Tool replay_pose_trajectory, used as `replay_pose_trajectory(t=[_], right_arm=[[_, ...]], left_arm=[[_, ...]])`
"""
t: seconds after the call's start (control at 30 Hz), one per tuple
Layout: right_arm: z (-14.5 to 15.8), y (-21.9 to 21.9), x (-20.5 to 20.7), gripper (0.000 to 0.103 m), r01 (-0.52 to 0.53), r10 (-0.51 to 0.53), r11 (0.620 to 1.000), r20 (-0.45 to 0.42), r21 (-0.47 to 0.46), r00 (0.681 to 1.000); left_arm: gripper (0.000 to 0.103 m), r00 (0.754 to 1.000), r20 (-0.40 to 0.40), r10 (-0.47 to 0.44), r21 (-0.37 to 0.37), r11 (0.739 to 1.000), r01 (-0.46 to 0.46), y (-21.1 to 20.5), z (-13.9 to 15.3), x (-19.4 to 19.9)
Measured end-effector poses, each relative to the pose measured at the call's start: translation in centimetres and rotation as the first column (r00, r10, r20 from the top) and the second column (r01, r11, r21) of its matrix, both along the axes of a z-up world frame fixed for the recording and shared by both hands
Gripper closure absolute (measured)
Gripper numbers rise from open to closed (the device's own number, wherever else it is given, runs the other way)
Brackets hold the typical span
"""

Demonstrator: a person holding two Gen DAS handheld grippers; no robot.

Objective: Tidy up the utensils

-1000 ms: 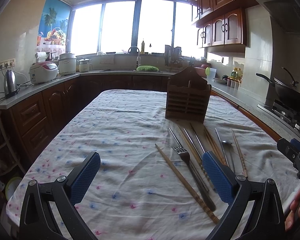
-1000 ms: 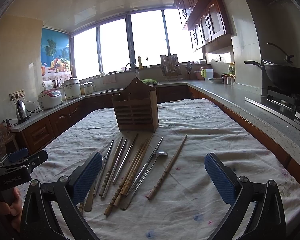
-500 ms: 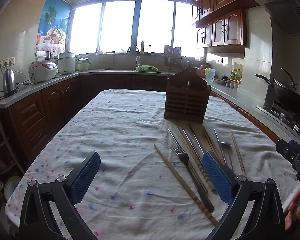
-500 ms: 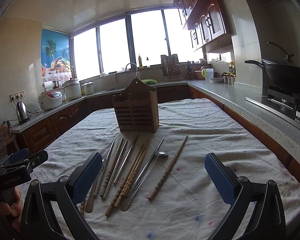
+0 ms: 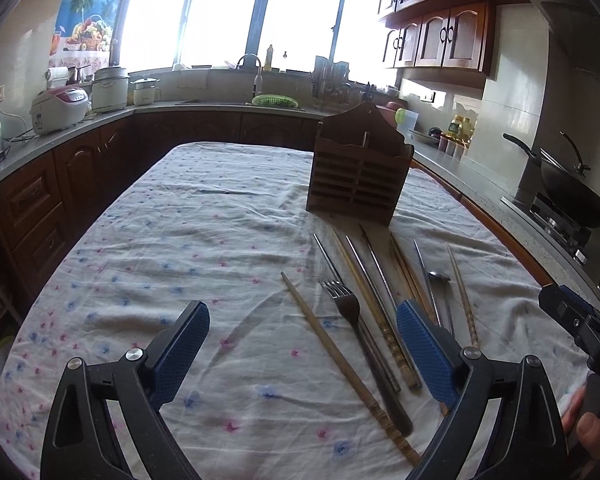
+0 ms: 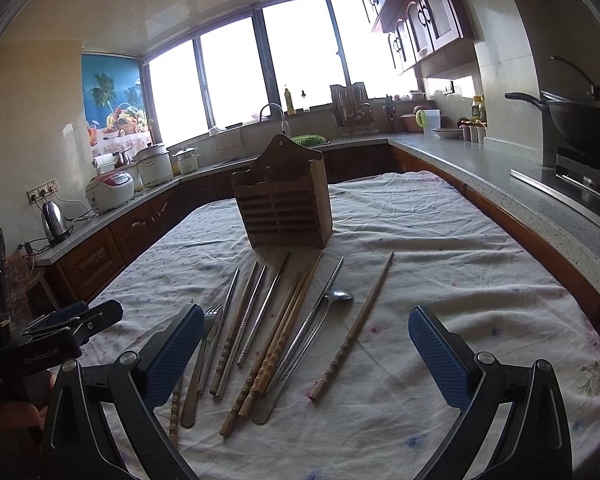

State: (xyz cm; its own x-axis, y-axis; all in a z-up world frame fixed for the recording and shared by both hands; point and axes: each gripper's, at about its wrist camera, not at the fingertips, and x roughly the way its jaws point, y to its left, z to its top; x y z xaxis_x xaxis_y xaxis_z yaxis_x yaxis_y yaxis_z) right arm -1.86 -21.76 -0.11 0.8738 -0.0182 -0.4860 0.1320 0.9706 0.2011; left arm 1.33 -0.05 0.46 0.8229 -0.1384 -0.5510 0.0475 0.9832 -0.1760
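Kitchen table (image 5: 180, 240): wooden holder (image 5: 358, 176) upright, utensils beside it. My left gripper (image 5: 300, 344) is closing, nothing between its jaws. My right gripper (image 6: 306, 344) is spread, empty.

left gripper (image 5: 302, 350) closing slightly, shifted toward utensils (image 5: 374, 320)

The left gripper (image 5: 302, 342) is pointing forward and tilting downward, its blue-padded fingers (image 5: 178, 354) standing wide apart while the jaws are closing slightly, with nothing pressing between the pads. The right gripper (image 6: 306, 354) is angling downward in the same way, its fingers (image 6: 440, 354) spreading wide and gripping nothing. In the left wrist view a hand (image 5: 590, 426) is wrapping around the right gripper's handle at the lower right edge; in the right wrist view a hand (image 6: 18, 410) is holding the left gripper's handle at the lower left
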Motion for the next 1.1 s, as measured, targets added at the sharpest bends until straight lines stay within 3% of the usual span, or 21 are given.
replay_pose_trajectory(t=[0.17, 0.43, 0.6, 0.73, 1.1], right_arm=[[-0.4, -0.6, 1.0, 0.008, -0.007, 0.008, 1.0, -0.028, 0.03, 1.0], [-2.2, -2.4, 4.3, 0.051, -0.02, 0.044, 0.986, -0.142, 0.166, 0.989], [-3.8, -3.1, 6.8, 0.066, -0.019, 0.069, 0.975, -0.222, 0.221, 0.973], [-4.8, -3.4, 8.6, 0.072, -0.016, 0.085, 0.969, -0.272, 0.247, 0.958], [-7.2, -4.2, 11.7, 0.076, -0.001, 0.123, 0.954, -0.389, 0.298, 0.913]], left_arm=[[0.021, 0.997, -0.053, -0.06, -0.02, 0.998, 0.059, -0.4, -0.2, 2.4], [0.046, 0.976, -0.157, -0.149, -0.025, 0.989, 0.147, -1.5, -0.9, 7.3], [0.059, 0.958, -0.225, -0.176, -0.07, 0.984, 0.164, -1.4, -2.1, 10.4], [0.066, 0.943, -0.27, -0.194, -0.108, 0.979, 0.171, -1.1, -3.1, 12.2], [0.072, 0.908, -0.341, -0.244, -0.191, 0.964, 0.187, -1.2, -5.0, 16.2]])
